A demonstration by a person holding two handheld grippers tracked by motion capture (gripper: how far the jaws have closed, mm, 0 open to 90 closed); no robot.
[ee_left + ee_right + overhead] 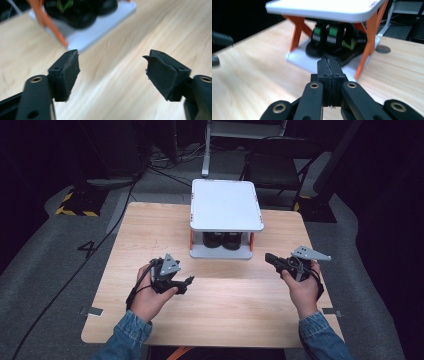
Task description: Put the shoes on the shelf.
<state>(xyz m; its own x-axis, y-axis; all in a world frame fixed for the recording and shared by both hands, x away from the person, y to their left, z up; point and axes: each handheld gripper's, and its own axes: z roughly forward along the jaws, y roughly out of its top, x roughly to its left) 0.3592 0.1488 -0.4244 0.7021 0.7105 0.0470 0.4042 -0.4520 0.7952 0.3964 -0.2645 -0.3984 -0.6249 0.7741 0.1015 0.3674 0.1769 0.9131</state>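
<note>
left tool (111, 72) jaws apart and empty, right tool (328, 65) jaws together, both near the shoes (332, 42)

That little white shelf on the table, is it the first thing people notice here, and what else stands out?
Yes: the white two-level rack with orange legs stands at the far middle of the wooden table, a pair of black shoes with green marks tucked on its lower shelf. Nearer the person, each hand holds a black tool: the left gripper gapes open and empty, the right gripper is pressed shut.

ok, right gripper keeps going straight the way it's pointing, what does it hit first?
Probably the black shoes on the white rack's lower shelf; the shut right gripper aims straight at them, though depth is unclear.
</note>
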